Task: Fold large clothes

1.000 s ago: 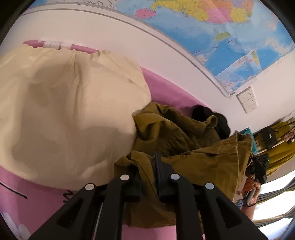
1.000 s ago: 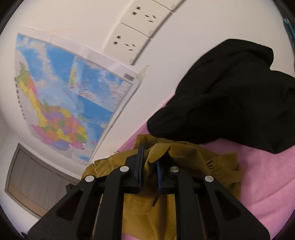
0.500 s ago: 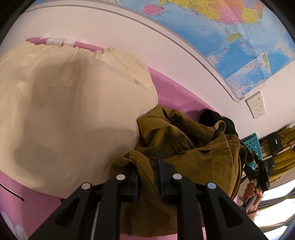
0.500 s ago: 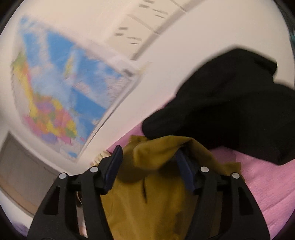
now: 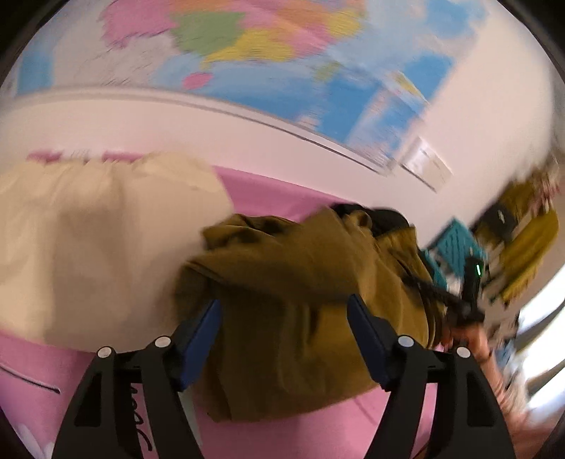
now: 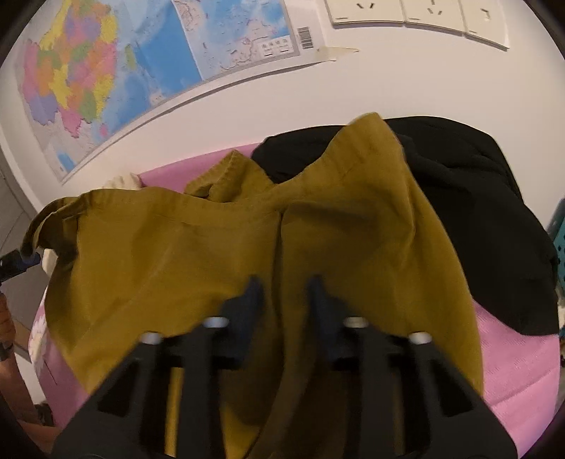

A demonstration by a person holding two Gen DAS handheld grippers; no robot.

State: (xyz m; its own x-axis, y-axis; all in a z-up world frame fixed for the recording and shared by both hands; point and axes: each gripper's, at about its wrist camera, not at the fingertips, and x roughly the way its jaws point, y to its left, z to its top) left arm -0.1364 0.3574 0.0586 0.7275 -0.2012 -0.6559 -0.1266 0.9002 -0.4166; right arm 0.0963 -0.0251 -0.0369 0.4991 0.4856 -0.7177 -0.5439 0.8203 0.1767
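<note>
An olive garment lies crumpled on the pink bed sheet. My left gripper hangs over its near edge. Its jaws are opening wide, and the cloth shows between them without touching the blue pads. In the right wrist view the olive garment lies spread out with a seam running down its middle. My right gripper is blurred and low over that seam. Its jaws are closing to a narrow gap with cloth between them, and no bunching shows at the pads.
A cream cloth heap covers the sheet to the left. A black garment lies behind the olive one by the wall. A map and sockets are on the wall. A teal basket stands at the right.
My left gripper let go of the olive cloth, opened wide and pulled back. My right gripper opened, rolled and moved over the spread cloth, and its jaws have narrowed again.
</note>
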